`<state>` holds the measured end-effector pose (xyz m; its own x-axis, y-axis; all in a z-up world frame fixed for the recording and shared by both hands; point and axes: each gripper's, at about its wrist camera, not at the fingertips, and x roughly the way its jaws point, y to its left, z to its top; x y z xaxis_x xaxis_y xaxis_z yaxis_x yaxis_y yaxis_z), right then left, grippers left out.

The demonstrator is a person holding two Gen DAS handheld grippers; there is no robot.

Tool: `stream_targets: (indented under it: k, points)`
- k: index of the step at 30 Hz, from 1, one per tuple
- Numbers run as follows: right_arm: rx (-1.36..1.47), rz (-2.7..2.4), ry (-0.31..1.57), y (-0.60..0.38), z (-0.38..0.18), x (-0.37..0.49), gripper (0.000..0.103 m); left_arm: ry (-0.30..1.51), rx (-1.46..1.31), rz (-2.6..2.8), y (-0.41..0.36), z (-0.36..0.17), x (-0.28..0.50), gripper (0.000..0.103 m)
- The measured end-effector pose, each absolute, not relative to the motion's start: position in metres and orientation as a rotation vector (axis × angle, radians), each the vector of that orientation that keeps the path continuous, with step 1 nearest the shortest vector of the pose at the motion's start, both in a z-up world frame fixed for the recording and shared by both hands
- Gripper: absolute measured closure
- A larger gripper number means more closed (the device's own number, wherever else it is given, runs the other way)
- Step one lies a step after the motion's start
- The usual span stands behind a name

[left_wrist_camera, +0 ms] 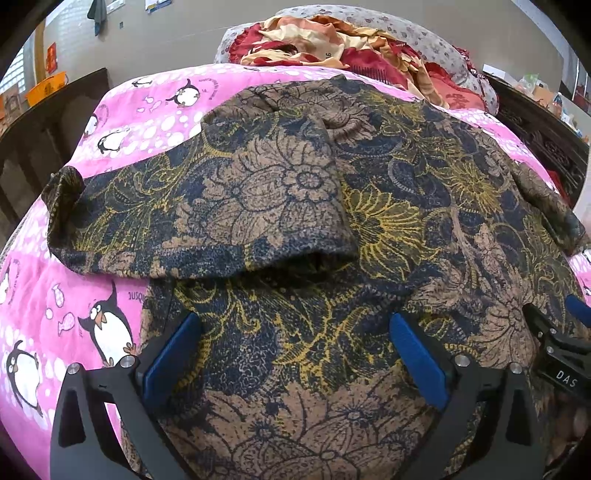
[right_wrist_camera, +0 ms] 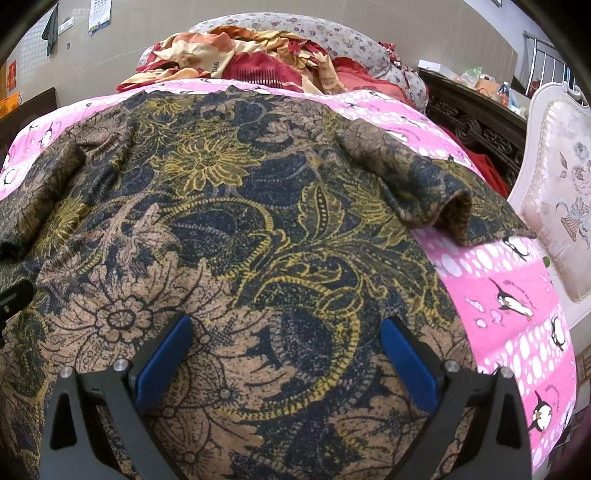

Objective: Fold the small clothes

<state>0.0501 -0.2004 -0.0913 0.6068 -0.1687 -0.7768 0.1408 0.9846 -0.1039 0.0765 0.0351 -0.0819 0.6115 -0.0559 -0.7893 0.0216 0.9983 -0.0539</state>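
Note:
A brown, navy and yellow floral shirt (left_wrist_camera: 388, 221) lies spread on a pink penguin blanket (left_wrist_camera: 147, 110). Its left sleeve (left_wrist_camera: 266, 206) is folded inward over the body. My left gripper (left_wrist_camera: 295, 325) is open, hovering over the shirt's near hem, holding nothing. In the right wrist view the same shirt (right_wrist_camera: 229, 221) fills the frame, and its right sleeve (right_wrist_camera: 424, 184) lies out toward the blanket (right_wrist_camera: 509, 288). My right gripper (right_wrist_camera: 286, 328) is open above the shirt's lower part, holding nothing. The right gripper's body (left_wrist_camera: 561, 350) shows at the right edge of the left wrist view.
A heap of red and cream bedding (left_wrist_camera: 332, 44) and a floral pillow (right_wrist_camera: 332, 33) lie at the far end of the bed. A dark carved bed frame (right_wrist_camera: 476, 129) and a pale upholstered chair (right_wrist_camera: 561, 206) stand on the right. Dark furniture (left_wrist_camera: 33, 147) stands on the left.

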Motion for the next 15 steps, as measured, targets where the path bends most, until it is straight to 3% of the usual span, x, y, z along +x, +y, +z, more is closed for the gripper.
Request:
stream_targets:
  k: [15]
  points:
    - [-0.031, -0.178, 0.901, -0.2004, -0.0912, 0.0495, 0.0, 0.913, -0.041, -0.051, 0.0336, -0.0808, 0.0761, 0.017]
